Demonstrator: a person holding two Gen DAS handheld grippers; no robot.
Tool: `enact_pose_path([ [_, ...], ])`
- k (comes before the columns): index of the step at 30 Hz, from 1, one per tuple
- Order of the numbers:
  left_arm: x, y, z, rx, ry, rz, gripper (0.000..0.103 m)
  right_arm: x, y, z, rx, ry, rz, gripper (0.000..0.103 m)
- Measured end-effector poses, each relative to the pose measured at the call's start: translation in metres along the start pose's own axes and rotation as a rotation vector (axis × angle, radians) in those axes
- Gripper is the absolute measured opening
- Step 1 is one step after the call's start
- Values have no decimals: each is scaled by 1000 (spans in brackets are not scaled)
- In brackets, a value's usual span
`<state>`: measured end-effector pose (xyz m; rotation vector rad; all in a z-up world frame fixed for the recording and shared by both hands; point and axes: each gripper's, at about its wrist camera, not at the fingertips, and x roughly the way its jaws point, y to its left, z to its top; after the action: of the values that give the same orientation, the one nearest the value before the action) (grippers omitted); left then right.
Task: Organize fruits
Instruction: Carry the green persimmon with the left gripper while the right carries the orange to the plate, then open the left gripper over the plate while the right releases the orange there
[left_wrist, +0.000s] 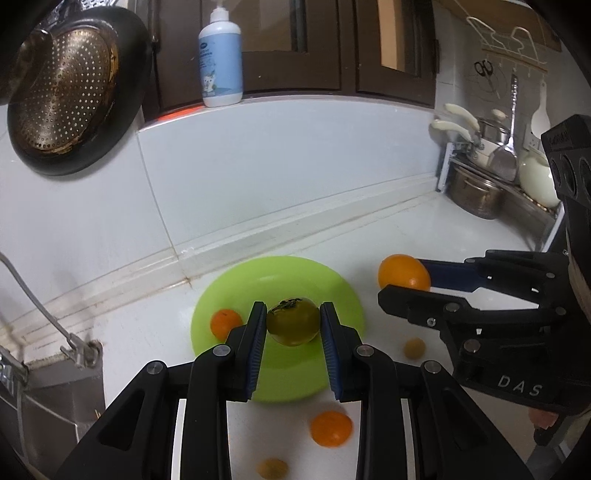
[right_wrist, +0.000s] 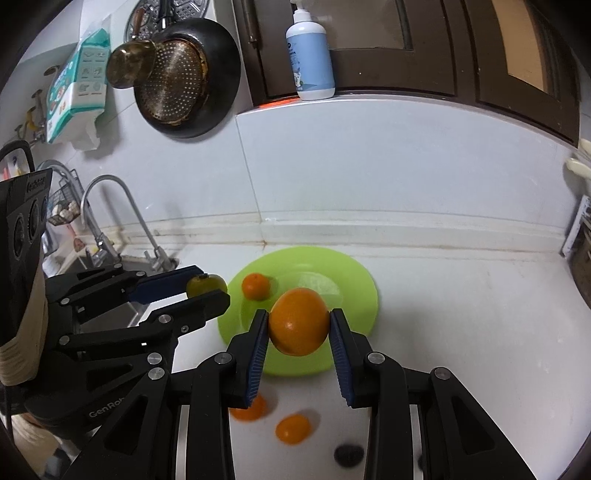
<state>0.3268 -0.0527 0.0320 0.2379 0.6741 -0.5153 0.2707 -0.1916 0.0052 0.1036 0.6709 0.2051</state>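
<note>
The left gripper (left_wrist: 293, 325) pinches a green fruit (left_wrist: 293, 322) at its widest girth; the right gripper (right_wrist: 298, 328) clamps an orange (right_wrist: 298, 322) likewise. Both hang over the green plate (left_wrist: 343, 291). Round and smooth, probably slippery, they want gentle pressure. Loose fruit below blurs; one dark blob (right_wrist: 348, 455) is unreadable

Words on the two grippers

The right gripper (left_wrist: 404, 280) has "DAS" in pale letters on its black body. The left gripper (right_wrist: 208, 290) has "GenRob" on its side. The bottle (right_wrist: 310, 62) label is too small to read.
</note>
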Motion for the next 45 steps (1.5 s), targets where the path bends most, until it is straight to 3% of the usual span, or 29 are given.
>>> enact_pose_path([
  [11, 61, 39, 17, -46, 113, -19, 29, 70, -19, 35, 42, 93, -5, 34],
  [23, 130, 58, 14, -75, 230, -21, 29, 142, -39, 38, 111, 238, -16, 34],
  [31, 139, 59, 14, -79, 241, -27, 30, 158, -44, 33, 147, 263, -15, 34],
  [35, 137, 61, 14, -85, 236, -27, 45, 160, -44, 33, 142, 261, -33, 37],
  [45, 102, 54, 13, -66, 198, 25, 51, 129, -37, 35, 107, 195, -80, 40],
])
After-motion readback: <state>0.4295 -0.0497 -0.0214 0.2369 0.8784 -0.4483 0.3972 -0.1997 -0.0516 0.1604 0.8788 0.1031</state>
